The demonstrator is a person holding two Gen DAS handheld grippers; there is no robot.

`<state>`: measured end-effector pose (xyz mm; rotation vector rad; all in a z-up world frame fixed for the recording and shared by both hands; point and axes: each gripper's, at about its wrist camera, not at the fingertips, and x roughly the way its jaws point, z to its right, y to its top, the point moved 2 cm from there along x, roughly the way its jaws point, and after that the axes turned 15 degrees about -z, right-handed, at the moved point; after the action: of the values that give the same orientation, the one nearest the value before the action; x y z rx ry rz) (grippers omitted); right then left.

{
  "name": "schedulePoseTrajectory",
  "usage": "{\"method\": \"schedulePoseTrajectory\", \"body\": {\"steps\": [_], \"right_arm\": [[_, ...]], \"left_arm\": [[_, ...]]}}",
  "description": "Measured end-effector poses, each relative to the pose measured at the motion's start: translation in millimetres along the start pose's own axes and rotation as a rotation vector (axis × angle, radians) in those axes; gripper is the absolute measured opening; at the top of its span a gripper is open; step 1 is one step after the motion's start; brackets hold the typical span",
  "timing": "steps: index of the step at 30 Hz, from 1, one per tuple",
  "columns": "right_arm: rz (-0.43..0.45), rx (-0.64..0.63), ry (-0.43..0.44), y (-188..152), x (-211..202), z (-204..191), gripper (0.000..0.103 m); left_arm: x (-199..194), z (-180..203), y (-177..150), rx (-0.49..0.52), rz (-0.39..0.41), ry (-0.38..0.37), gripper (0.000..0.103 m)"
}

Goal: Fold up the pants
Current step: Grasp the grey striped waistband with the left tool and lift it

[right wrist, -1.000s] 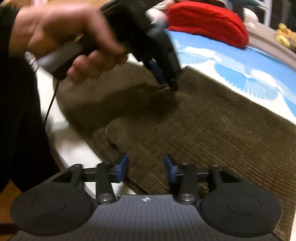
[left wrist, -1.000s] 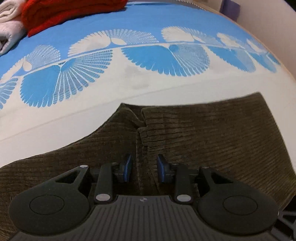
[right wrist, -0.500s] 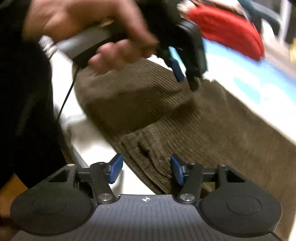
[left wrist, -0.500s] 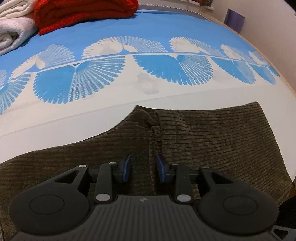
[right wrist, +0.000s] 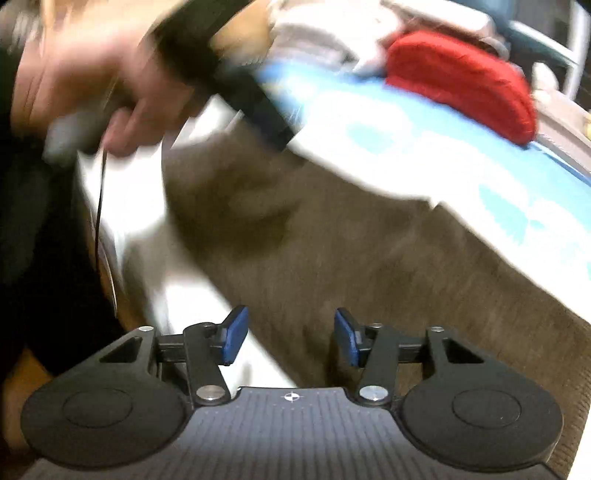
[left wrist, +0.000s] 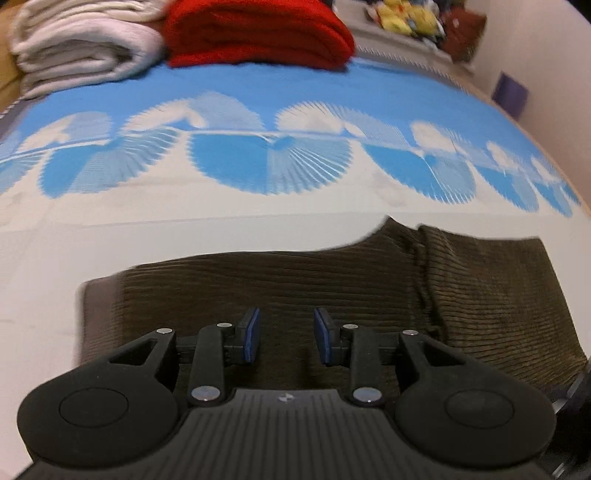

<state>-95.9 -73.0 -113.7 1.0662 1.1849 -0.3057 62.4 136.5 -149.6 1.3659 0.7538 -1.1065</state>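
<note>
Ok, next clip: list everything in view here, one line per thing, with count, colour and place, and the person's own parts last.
pants: one, dark olive-brown corduroy, lying flat along the near edge of the bed.
bedspread: one, blue and white with fan shapes, covering the bed under the pants.
red blanket: one, red, folded, at the far end of the bed.
white blanket: one, off-white, folded, beside the red one at the far end.
soft toys: a few, mostly yellow, blurred, on a ledge beyond the bed.
left gripper: one, black with blue pads, jaws apart above the pants, nothing between them.
right gripper: one, black with blue pads, jaws closing, over the pants' edge, gripping nothing.
hand: one, blurred, holding the left gripper's handle.
</note>
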Motion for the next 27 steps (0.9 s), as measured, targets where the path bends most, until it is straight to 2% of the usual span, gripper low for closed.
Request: {"method": "schedulePoseTrajectory", "body": {"steps": [5,8,12,14,15,17,19,22,25,27], "right_arm": [[0.227,0.285,-0.033,31.3,-73.1,66.7,0.055],[0.29,0.442,-0.045,26.0,-102.6,114.8,0.059],[0.284,0.561,-0.127,-8.1,-103.0,156.0,0.06],[0.222,0.641,-0.134,-25.7,-91.9,165.4,0.057],[0.228,0.666,-0.122,-30.7,-89.4,165.2,0.057],[0.26,0.658,-0.118,-29.3,-92.1,165.8,0.057],[0.264,0.636,-0.136,-29.9,-92.2,163.3,0.057],[0.276,0.633,-0.146,-40.0,-100.6,157.6,0.057],[0.306,0.689,-0.128,-50.8,-110.7,150.7,0.057],[0.307,0.711,-0.123,-57.7,-117.4,148.3,0.057]], "left_arm": [[-30.8,-33.0,-27.3,-0.041,0.059,0.015,0.043],[-45.8,-41.7,-41.0,-0.065,0.085,0.023,0.045],[-73.1,-48.1,-56.4,-0.128,0.136,0.011,0.051],[-91.9,-55.2,-61.9,-0.187,0.169,-0.014,0.055],[-100.0,-59.4,-63.8,-0.218,0.189,-0.033,0.056],[-115.5,-71.7,-70.3,-0.292,0.234,-0.082,0.062],[-122.6,-86.3,-82.6,-0.383,0.255,-0.127,0.062],[-115.5,-104.9,-101.5,-0.5,0.213,-0.193,0.063],[-91.6,-118.4,-117.5,-0.629,0.116,-0.255,0.063],[-72.6,-131.3,-129.1,-0.773,0.075,-0.379,0.063]]}}
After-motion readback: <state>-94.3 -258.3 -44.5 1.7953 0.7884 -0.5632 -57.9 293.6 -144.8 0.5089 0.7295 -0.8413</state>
